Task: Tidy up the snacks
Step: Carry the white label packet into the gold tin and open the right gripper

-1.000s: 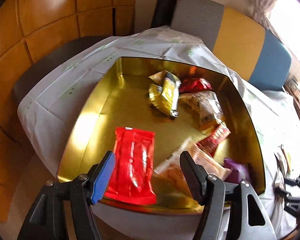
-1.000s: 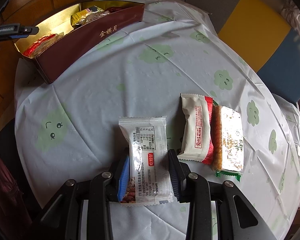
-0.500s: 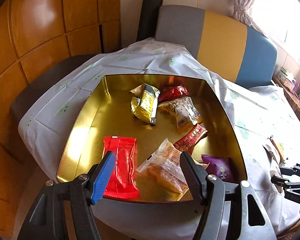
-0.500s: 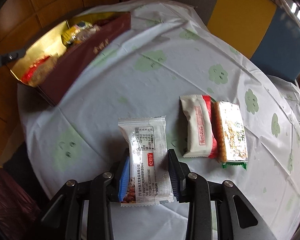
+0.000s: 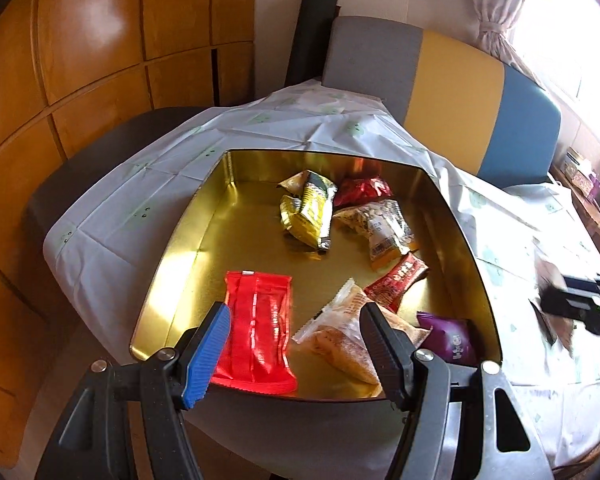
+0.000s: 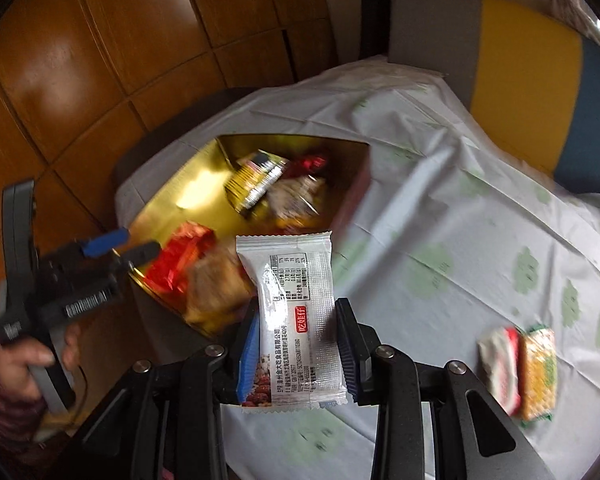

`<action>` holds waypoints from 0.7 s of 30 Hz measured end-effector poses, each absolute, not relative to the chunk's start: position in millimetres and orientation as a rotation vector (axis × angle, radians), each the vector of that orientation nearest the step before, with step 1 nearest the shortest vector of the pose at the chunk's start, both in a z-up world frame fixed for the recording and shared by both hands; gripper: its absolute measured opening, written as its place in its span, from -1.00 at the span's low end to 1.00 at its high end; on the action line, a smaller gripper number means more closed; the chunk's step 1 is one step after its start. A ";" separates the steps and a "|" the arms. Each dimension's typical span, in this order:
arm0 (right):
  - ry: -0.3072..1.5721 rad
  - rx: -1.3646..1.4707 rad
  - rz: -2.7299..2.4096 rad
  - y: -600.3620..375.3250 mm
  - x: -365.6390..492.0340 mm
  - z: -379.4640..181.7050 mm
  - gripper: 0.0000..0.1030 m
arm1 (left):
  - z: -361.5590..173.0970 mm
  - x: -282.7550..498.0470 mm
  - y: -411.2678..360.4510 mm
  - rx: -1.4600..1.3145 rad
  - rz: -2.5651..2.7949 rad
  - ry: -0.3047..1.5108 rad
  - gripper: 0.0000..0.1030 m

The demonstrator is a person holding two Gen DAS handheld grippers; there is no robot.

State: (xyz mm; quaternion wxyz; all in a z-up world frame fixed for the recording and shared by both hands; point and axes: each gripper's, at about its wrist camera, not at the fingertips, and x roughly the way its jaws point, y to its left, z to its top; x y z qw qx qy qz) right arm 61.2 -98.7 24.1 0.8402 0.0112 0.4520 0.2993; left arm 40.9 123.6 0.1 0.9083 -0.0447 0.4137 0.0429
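A gold-lined box (image 5: 180, 240) on the table holds several snack packets, among them a flat red packet (image 5: 258, 332), a yellow one (image 5: 308, 210) and a purple one (image 5: 450, 338). My left gripper (image 5: 296, 336) hovers open over the box's near edge, nothing between its fingers. My right gripper (image 6: 296, 344) is shut on a white snack packet (image 6: 296, 320), held in the air beside the box (image 6: 172, 208). A white-and-red packet (image 6: 500, 364) and an orange cracker packet (image 6: 538, 372) lie side by side on the tablecloth at the right. The left gripper (image 6: 118, 246) shows in the right wrist view, held by a hand.
The table wears a white cloth with green prints (image 6: 440, 220). A grey, yellow and blue bench back (image 5: 440, 92) runs behind it. Wooden wall panels (image 5: 80, 60) stand at the left. A dark rolled object (image 5: 312, 36) leans in the corner.
My right gripper has lifted the white packet off the tablecloth and swung left toward the box. The left gripper has drawn back slightly from the box, still open.
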 end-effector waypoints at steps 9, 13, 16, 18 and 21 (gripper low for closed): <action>1.046 -0.026 0.632 -8.4 108.4 -9.9 -0.21 | -1.3 38.8 152.5 -0.145 0.153 0.844 0.32; 1.058 -0.025 0.634 -5.6 108.4 -18.9 -0.05 | -7.0 38.4 158.9 -0.155 0.165 0.855 0.32; 1.034 -0.013 0.638 -14.9 102.7 -15.3 -0.05 | -10.0 40.0 160.5 -0.166 0.172 0.859 0.32; 1.011 -0.020 0.633 -22.0 94.7 -9.8 -0.05 | -10.4 40.5 158.1 -0.164 0.167 0.858 0.32; 0.978 -0.020 0.620 -32.5 84.5 -3.5 -0.05 | -9.2 39.5 151.8 -0.152 0.151 0.856 0.32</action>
